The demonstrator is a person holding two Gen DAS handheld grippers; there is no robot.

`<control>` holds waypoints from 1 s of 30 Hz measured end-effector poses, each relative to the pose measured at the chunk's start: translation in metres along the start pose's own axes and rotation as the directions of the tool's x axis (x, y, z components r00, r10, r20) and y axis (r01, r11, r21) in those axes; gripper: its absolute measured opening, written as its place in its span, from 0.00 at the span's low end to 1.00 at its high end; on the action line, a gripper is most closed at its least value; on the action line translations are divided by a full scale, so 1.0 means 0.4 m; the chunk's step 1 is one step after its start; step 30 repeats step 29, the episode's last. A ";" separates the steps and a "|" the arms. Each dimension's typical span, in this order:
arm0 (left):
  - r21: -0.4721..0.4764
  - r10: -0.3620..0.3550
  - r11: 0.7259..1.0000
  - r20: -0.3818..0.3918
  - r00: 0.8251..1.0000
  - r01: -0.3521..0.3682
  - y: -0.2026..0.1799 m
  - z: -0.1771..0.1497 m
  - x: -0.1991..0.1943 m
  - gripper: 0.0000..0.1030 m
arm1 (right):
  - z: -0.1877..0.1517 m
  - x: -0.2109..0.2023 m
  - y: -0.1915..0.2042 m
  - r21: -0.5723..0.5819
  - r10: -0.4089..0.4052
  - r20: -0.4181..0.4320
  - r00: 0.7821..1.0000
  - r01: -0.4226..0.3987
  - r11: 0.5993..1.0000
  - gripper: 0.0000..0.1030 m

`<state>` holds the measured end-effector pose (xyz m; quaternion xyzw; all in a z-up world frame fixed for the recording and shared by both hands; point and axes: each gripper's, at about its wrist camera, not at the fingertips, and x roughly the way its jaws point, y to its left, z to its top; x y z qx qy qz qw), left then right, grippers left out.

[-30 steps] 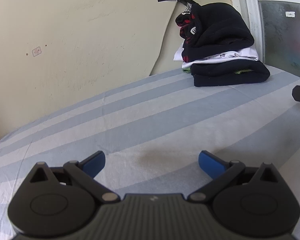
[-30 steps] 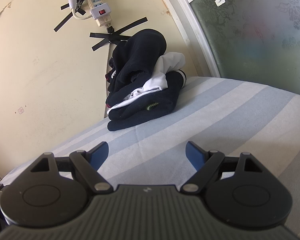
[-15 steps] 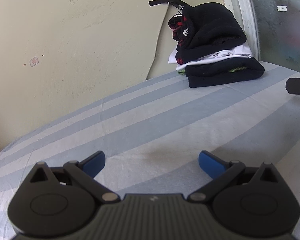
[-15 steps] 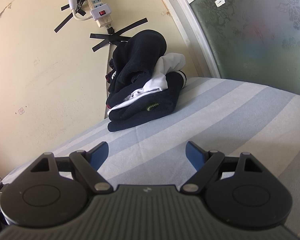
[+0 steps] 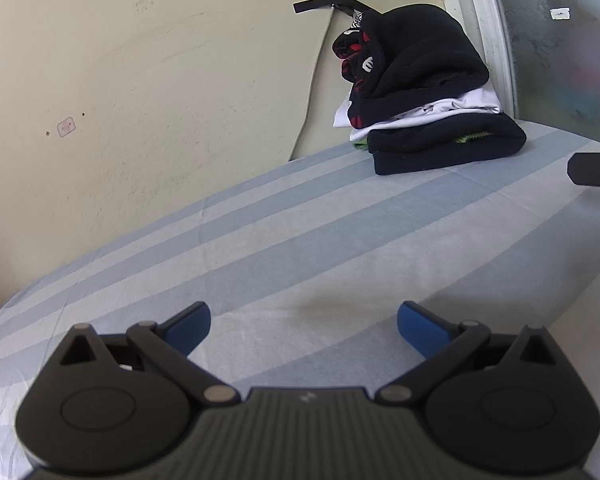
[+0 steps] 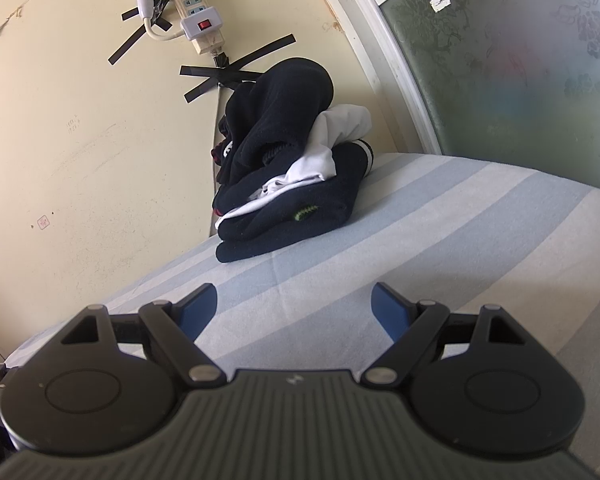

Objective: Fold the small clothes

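A stack of folded small clothes (image 5: 424,96), dark navy, white and a red-patterned piece, sits at the far edge of the striped sheet (image 5: 300,248) against the wall. The same clothes stack (image 6: 288,176) shows in the right wrist view, ahead of the fingers. My left gripper (image 5: 304,326) hovers over bare sheet, open, nothing between its blue pads. My right gripper (image 6: 294,310) is open too and holds nothing, well short of the stack. A black part of the right gripper shows at the right edge of the left wrist view.
A cream wall (image 5: 140,100) rises behind the bed, with a power strip (image 6: 198,20) taped to it and a cable running down beside the clothes. A frosted glass window (image 6: 520,60) with a white frame stands at the right.
The left wrist view has rolled slightly, so the stack sits a little lower-left in it and more of the right gripper shows at its right edge. The right wrist view is unchanged.
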<state>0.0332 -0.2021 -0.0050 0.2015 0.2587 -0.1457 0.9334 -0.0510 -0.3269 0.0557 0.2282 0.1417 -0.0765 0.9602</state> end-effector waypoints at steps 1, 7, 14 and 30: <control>0.001 0.000 1.000 0.000 1.000 0.000 0.000 0.000 0.000 1.00 | 0.000 0.001 0.001 0.000 0.000 0.000 1.000 0.000 1.000 0.84; 0.006 -0.001 1.000 0.003 1.000 0.001 -0.001 -0.001 -0.002 1.00 | -0.001 0.000 -0.001 0.000 -0.001 0.001 1.000 0.001 1.000 0.84; 0.005 -0.002 1.000 0.002 1.000 0.002 -0.001 -0.002 -0.002 1.00 | 0.001 0.002 0.002 0.002 0.002 0.004 1.000 -0.002 1.000 0.84; 0.002 -0.034 0.999 0.009 0.999 0.034 0.007 0.000 -0.007 1.00 | 0.000 0.002 0.002 0.004 0.003 0.007 1.000 -0.003 1.000 0.84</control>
